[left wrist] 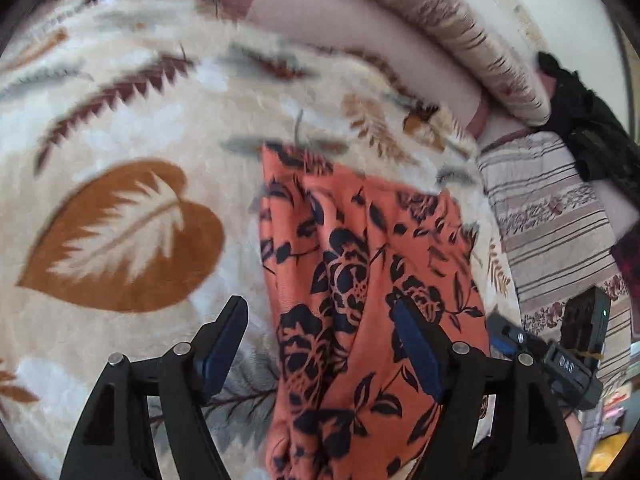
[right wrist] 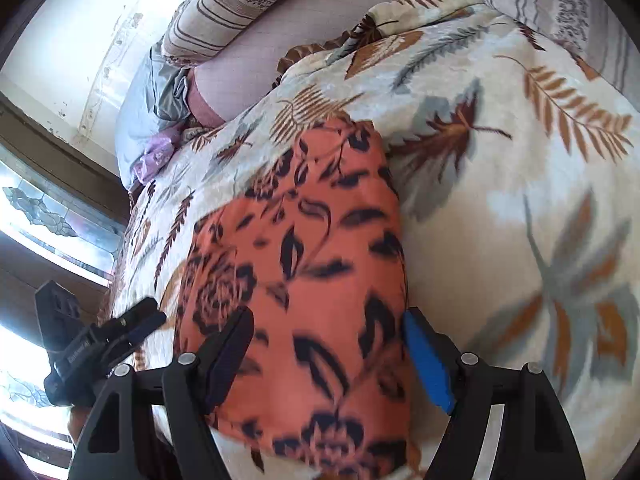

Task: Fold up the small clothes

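- Cream fleece blanket with brown and grey leaf prints covers the bed; striped pillows lie along its far edge, toward 12 to 2 o'clock in the left wrist view.
- An orange garment with a dark floral print lies on the blanket, running as a long strip from centre down to 6 o'clock in the left wrist view.
- The left gripper has its jaws spread wide apart; the left finger is over the blanket, the right finger over the garment, nothing pinched between them.
- The right gripper is likewise spread wide, its two fingers straddling the garment's near end with the cloth between them, not clamped.
- Each gripper shows in the other's view: right one at 4 o'clock, left one at 8 o'clock.
- A black cloth lies at 2 o'clock beyond the pillows.
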Demonstrator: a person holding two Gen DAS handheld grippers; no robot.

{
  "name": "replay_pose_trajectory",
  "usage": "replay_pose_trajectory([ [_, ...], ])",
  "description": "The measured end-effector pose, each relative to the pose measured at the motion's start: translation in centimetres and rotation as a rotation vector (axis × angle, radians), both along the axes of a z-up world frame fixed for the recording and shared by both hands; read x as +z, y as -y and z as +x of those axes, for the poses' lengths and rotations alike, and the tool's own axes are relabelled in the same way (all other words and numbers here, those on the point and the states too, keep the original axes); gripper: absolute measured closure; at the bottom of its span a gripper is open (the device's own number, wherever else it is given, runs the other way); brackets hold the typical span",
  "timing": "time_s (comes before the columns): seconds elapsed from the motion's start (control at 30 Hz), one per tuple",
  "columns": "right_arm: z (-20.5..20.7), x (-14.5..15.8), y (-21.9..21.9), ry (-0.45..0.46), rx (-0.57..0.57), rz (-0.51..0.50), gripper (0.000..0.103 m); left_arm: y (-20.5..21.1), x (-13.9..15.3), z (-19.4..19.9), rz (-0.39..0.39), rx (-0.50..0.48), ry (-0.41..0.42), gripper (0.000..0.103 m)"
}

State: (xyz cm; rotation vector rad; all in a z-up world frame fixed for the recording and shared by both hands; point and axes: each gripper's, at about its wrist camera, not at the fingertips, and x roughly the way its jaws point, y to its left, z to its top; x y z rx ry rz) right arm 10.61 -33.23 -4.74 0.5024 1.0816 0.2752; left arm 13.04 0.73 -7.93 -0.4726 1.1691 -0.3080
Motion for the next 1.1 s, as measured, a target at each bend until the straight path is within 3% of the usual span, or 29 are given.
replay_pose_trajectory([
  [0.1,2.5,-2.1,0.5,-0.097,0.036,0.049,0.026,1.1,-2.6,1.8,-0.030,-0.038,-0.098,0.027],
  [0.13,3.1,-3.0,0.2,-0.127,0.049,0.083,0.031,1.4,-2.8,1.6,-0.034,-0.060,-0.078,0.032],
  [0.17,3.2,-3.1,-0.3,-0.125,0.066,0.076,0.039,2.0,-2.8,1.5,-0.030,-0.099,-0.058,0.054],
  [0.3,2.5,-1.3,-1.8,-0.074,0.102,-0.013,0.064,2.4,-2.2,1.7,-0.022,-0.142,-0.041,0.065],
  [0.43,1.9,3.3,-3.5,0.033,0.149,-0.040,0.070,1.8,1.5,1.2,-0.008,-0.131,0.079,0.068],
  [0.53,1.9,6.2,-3.8,0.112,0.134,0.018,0.070,0.6,5.3,0.9,0.019,-0.116,0.173,0.068],
  [0.6,2.6,6.2,-3.6,0.121,0.111,0.064,0.070,-0.1,5.8,1.5,0.029,-0.100,0.180,0.065],
  [0.63,3.0,5.5,-3.4,0.129,0.092,0.079,0.069,-0.1,5.3,1.9,0.045,-0.097,0.181,0.058],
  [0.67,3.3,4.4,-3.2,0.130,0.078,0.089,0.063,-0.1,4.1,2.4,0.077,-0.096,0.158,0.050],
  [0.73,4.2,0.4,-3.4,-0.004,0.044,0.075,0.034,0.4,0.7,3.7,0.187,-0.085,0.032,0.045],
  [0.77,4.0,-1.6,-3.4,-0.078,0.015,0.050,0.032,0.4,-0.8,3.7,0.227,-0.093,-0.022,0.041],
  [0.8,3.4,-2.3,-3.5,-0.085,0.005,0.003,0.032,-0.1,-1.0,3.2,0.197,-0.090,-0.003,0.040],
  [0.93,-0.1,0.1,-4.3,0.033,0.025,-0.106,0.032,-1.5,2.2,-1.0,0.237,-0.027,0.128,0.037],
  [1.07,-3.2,5.1,-5.7,0.222,0.038,-0.114,0.032,-1.4,3.8,-4.7,0.273,-0.019,0.213,0.034],
  [1.1,-3.8,5.6,-6.0,0.253,0.049,-0.106,0.027,-1.2,3.7,-5.5,0.300,-0.006,0.212,0.034],
])
